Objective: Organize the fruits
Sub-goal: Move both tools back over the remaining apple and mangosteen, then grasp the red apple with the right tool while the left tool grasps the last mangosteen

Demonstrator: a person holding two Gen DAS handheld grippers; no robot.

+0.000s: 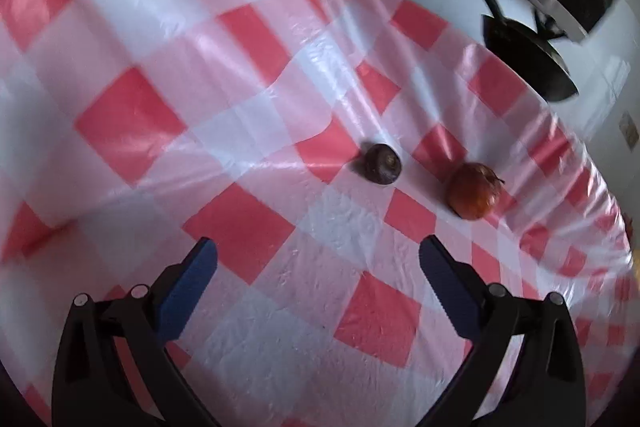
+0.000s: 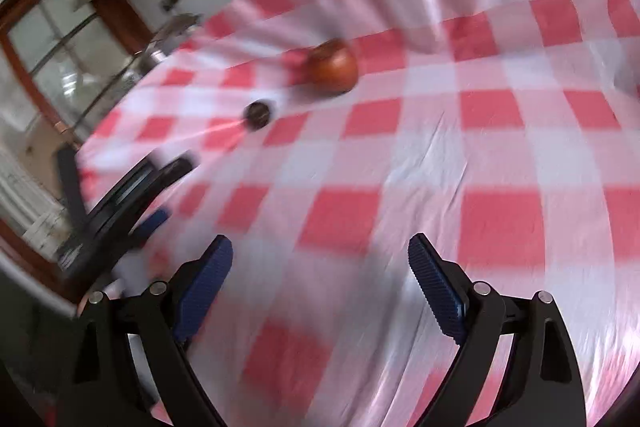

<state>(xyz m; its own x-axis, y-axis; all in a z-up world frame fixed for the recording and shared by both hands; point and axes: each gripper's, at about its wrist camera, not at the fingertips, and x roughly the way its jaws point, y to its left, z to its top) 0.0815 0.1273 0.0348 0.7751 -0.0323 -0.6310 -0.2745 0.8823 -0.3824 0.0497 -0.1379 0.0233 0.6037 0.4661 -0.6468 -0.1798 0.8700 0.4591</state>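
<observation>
Where checked cloth (image 1: 248,235) spreads, no readable writing, two fruits.

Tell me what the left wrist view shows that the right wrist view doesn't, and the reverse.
Only the left wrist view: the left claw from behind, open and empty, and a black lamp-like object past the table edge.

Only the right wrist view: the right claw, open and empty, a wood-framed window, and the left claw seen from the side at the left edge.

Both: the red-and-white checked plastic tablecloth, the small dark purple round fruit and the larger orange-red round fruit, lying apart on the cloth, ungripped.
</observation>
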